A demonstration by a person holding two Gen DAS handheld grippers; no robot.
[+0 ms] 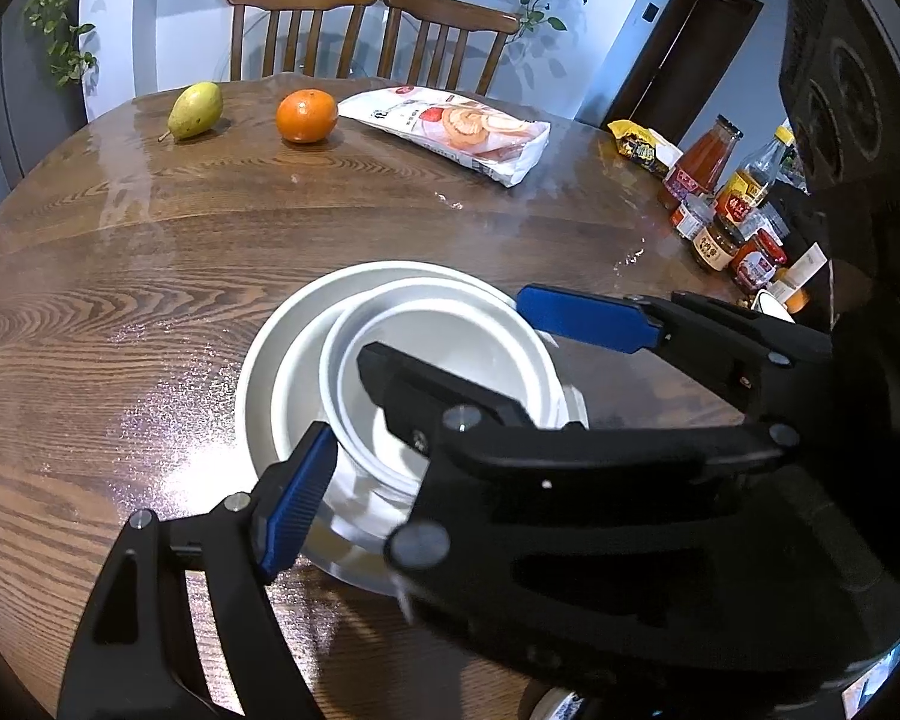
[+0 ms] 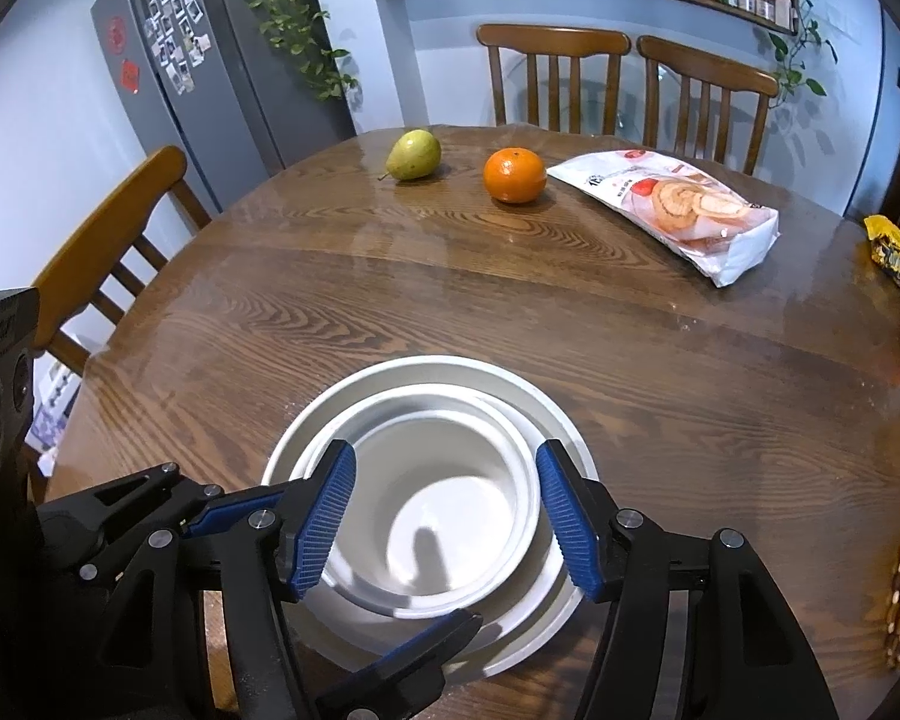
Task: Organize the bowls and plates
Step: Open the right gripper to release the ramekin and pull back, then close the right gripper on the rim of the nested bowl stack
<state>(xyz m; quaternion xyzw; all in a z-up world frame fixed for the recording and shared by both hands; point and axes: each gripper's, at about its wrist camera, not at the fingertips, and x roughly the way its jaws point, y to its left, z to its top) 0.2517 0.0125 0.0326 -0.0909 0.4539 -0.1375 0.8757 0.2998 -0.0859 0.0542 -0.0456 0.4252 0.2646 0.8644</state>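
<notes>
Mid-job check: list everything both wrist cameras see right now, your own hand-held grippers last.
dishes: three, white, nested, near table edge
table: one, brown wood, round
pear: one, green, far side
orange: one, orange, beside pear
snack bag: one, white, right of orange
packet: one, yellow, right edge
bottles and jars: several, mixed, right edge
chairs: three, wooden, around table
fridge: one, grey, back left
left hand-held gripper: black and blue, open, beside dishes
right hand-held gripper: black and blue, open, astride dishes

White bowls stacked on a round wooden table

The bowl (image 1: pixel 444 372) sits inside the plate (image 1: pixel 258 384) on the table (image 1: pixel 150 276). Behind the plate lie a pear (image 1: pixel 195 110), an orange (image 1: pixel 306 115) and a snack bag (image 1: pixel 450 132).
</notes>
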